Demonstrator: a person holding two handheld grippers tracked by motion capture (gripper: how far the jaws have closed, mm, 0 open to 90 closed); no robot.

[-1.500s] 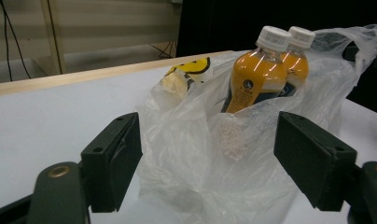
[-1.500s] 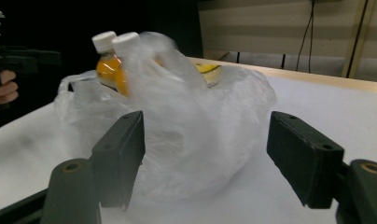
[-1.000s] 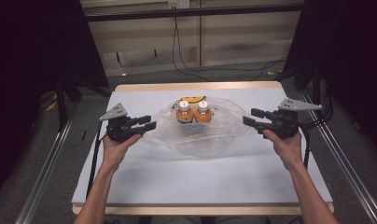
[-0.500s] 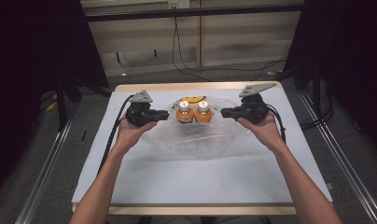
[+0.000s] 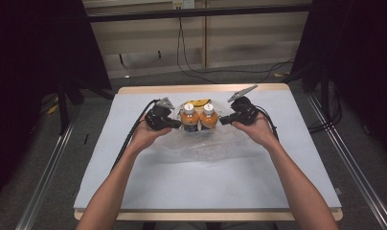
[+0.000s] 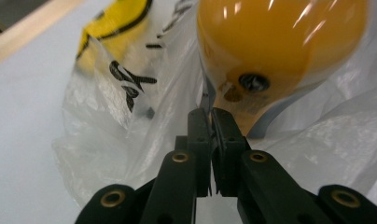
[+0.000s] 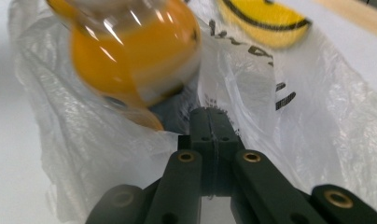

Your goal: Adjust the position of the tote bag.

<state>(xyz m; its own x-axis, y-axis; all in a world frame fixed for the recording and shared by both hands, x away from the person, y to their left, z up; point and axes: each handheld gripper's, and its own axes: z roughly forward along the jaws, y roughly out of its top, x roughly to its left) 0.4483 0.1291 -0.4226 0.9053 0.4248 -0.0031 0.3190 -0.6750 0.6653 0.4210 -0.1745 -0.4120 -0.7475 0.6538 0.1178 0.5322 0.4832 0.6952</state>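
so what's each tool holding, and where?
Both pinch the plastic bag: left tool on film beside the left bottle, right tool on film beside the right bottle.

desk (image 5: 148, 187): pale sheet over wooden edge | floor (image 5: 148, 79): grey, black cables (image 5: 191, 67) trailing | back wall (image 5: 258, 36): light panelled boards under a dark rail | sides: black curtains (image 5: 33, 72) | floor rails (image 5: 43, 187) flank the desk | light: dim, even overhead
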